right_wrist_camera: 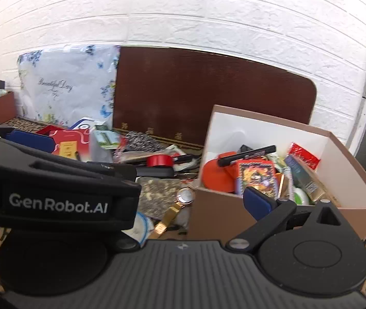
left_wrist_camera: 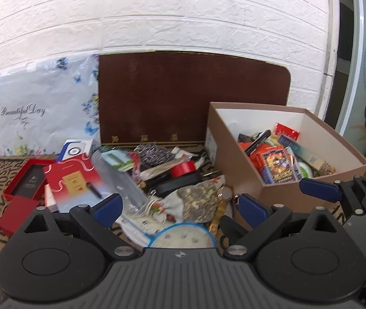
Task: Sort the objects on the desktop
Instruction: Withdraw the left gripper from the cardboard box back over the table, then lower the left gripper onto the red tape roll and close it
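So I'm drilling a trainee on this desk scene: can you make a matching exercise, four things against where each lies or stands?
Things:
1. black marker pen
2. gold-strapped wristwatch
3. red tape roll
4. white floral plastic bag

Places:
A. leaning against the white brick wall
B. inside the brown cardboard box
C. on the desk beside the box's near corner
D. in the clutter pile left of the box

Pairs: 1-B, 2-C, 3-D, 4-A
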A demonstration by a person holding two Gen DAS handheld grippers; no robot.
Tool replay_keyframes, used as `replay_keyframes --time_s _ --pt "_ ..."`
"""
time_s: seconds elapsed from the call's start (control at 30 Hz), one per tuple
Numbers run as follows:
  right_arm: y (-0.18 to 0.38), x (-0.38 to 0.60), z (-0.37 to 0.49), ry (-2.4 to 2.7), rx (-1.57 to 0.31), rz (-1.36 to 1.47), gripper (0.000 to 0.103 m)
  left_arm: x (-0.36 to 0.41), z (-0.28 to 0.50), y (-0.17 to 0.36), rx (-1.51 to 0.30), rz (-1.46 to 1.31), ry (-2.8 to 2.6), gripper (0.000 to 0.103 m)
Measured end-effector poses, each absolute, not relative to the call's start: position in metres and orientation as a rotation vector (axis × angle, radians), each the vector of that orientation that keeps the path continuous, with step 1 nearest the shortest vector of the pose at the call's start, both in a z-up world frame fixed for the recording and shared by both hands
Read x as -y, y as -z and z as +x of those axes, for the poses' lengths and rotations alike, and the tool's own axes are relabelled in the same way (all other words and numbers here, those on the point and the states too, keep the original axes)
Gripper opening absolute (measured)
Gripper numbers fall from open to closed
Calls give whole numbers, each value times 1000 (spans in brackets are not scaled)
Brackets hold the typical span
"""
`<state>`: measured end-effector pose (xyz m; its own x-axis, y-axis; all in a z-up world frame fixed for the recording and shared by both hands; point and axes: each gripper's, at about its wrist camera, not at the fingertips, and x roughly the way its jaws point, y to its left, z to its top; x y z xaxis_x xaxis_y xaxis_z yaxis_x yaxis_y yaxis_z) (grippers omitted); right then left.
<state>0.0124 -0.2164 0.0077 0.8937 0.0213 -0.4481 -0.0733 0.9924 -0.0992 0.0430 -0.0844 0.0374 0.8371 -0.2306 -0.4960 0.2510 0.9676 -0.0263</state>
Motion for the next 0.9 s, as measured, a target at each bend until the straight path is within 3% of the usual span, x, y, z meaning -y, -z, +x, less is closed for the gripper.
replay_keyframes --time_s 0.9 --pt "44 117 24 -383 -601 -115 99 -79 45 13 -626 -150 6 97"
